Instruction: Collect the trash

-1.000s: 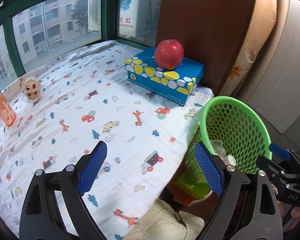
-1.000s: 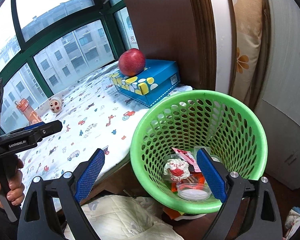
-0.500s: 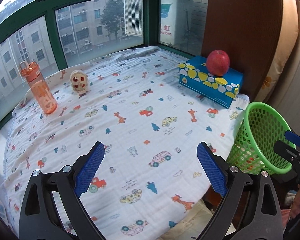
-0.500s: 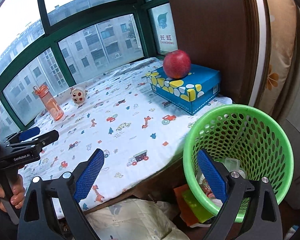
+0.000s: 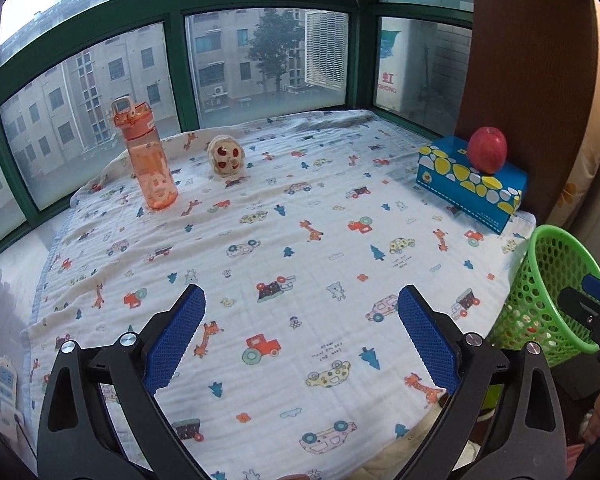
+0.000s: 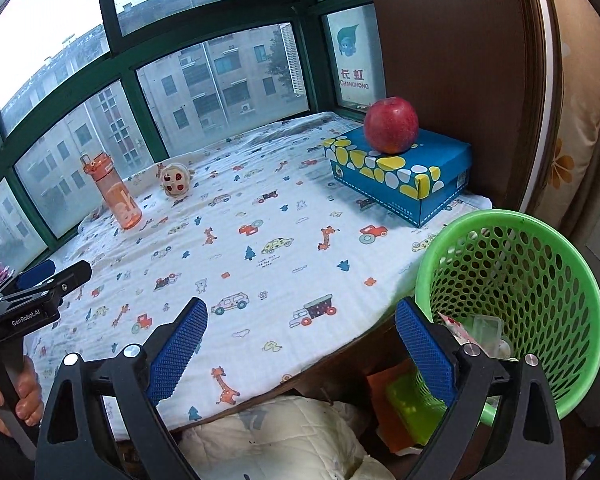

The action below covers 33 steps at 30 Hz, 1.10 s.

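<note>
A green mesh basket [image 6: 540,300] stands off the right edge of the cloth-covered ledge [image 5: 300,240] and holds wrappers and a clear plastic cup [image 6: 486,326]. In the left wrist view the basket [image 5: 548,292] is at the far right. My left gripper [image 5: 302,296] hovers over the cloth's near part. Its jaws are opening and nothing is between them. My right gripper [image 6: 300,308] is open and empty, with its right finger beside the basket's rim. No loose trash shows on the cloth.
An orange bottle [image 5: 152,168] and a small round toy [image 5: 226,156] stand near the windows. A red apple [image 5: 487,150] rests on a blue patterned box [image 5: 468,186] by the wooden panel. White bedding [image 6: 280,436] lies below the ledge. A hand [image 6: 24,396] holds the left gripper's handle.
Both views have swung left, away from the basket and onto the cloth. The bottle and toy have come well into the left wrist view. The basket has slid to the right edge.
</note>
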### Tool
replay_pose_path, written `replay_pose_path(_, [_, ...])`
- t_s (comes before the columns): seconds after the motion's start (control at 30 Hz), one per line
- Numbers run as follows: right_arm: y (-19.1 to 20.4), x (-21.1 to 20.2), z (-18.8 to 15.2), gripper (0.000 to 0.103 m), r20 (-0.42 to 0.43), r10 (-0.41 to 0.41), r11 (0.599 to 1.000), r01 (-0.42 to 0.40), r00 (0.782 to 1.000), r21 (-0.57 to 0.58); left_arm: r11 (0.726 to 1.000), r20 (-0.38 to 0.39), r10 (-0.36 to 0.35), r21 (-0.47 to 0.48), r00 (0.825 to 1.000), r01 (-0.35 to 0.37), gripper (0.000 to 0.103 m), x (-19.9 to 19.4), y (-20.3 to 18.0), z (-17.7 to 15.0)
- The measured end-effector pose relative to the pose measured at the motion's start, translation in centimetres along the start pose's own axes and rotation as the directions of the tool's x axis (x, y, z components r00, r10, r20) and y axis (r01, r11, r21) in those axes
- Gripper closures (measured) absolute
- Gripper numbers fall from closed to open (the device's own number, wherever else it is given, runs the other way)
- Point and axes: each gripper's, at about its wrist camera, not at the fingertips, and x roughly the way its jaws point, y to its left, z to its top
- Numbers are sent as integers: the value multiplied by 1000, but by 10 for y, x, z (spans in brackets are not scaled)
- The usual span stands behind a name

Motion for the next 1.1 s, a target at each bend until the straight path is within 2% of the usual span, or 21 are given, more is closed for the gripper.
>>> replay_pose_path(0.23, [9, -2, -3, 11, 2, 5, 1000, -5, 1000, -23, 1000, 16, 4, -14, 1000, -4, 6, -9, 10, -6])
replay_pose_path(1.1, [12, -6, -5, 10, 10, 12, 1000, -12, 1000, -25, 1000, 17, 1, -1, 1000, -1, 5, -18, 11, -13])
